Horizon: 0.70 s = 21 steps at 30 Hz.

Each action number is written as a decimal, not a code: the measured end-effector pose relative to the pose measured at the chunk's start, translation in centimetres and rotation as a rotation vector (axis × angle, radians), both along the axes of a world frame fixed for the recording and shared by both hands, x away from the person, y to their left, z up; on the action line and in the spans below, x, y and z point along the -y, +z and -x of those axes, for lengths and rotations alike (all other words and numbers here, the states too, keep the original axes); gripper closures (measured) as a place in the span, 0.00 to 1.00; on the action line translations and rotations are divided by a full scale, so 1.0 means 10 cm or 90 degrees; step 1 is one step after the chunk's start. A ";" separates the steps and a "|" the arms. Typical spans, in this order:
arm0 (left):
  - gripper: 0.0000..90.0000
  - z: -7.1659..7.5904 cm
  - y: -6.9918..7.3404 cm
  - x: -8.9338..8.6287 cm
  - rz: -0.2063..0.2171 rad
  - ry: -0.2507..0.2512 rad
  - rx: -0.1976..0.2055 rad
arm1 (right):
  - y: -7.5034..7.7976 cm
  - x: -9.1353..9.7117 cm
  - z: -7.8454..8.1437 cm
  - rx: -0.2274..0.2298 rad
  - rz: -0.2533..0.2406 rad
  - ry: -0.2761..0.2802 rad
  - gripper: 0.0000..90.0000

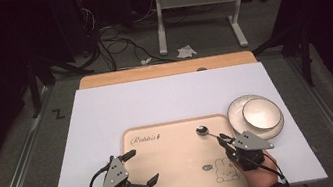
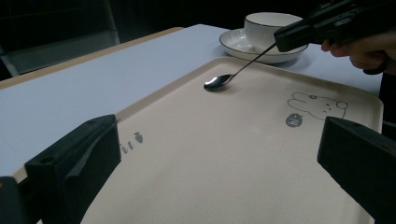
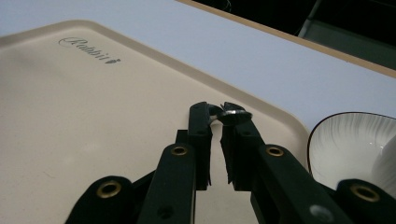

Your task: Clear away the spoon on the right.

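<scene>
Spoon pinched by its handle, bowl end resting on the rabbit tray

The right gripper [image 1: 223, 139] has its jaws clenched on the thin handle of the spoon [image 1: 206, 131]; gripping that far back leaves the bowl end free, and it touches the beige tray [image 1: 175, 163] near the far rim, the handle slanting up to the jaws. That low, tilted hold looks like a way to set the spoon down or lift it without scraping. The left gripper [image 1: 144, 167] hangs with its jaws spread wide and nothing between them, over the tray's near left part, well apart from the spoon, probably waiting its turn. Just beside the tray's far right corner a cup [image 1: 262, 111] sits on a saucer [image 1: 236, 109] on the white table [image 1: 107, 113], near enough to be the spoon's likely partner.
</scene>
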State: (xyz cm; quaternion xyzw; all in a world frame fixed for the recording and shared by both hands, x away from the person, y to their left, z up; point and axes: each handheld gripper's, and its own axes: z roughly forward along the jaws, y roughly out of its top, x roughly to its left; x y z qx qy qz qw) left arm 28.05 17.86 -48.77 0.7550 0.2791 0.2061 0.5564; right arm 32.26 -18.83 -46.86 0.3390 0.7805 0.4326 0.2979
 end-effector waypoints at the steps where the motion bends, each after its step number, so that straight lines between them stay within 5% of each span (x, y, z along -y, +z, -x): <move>1: 0.00 0.00 0.00 0.00 -0.001 -0.001 0.000 | -0.01 0.00 0.00 -0.004 -0.001 -0.003 0.93; 5: 0.00 0.00 0.00 0.00 -0.001 -0.002 -0.001 | -0.04 0.01 0.01 -0.008 -0.003 -0.007 0.89; 7: 0.00 0.00 0.00 0.00 -0.001 -0.002 -0.001 | -0.06 0.02 0.02 -0.009 -0.001 -0.008 0.71; 9: 0.00 0.00 0.00 0.00 0.000 -0.004 -0.002 | -0.06 0.03 0.03 -0.014 -0.004 -0.010 0.65; 21: 0.00 0.00 0.00 0.02 -0.006 -0.008 -0.005 | -0.08 0.09 0.05 -0.018 -0.002 -0.011 0.67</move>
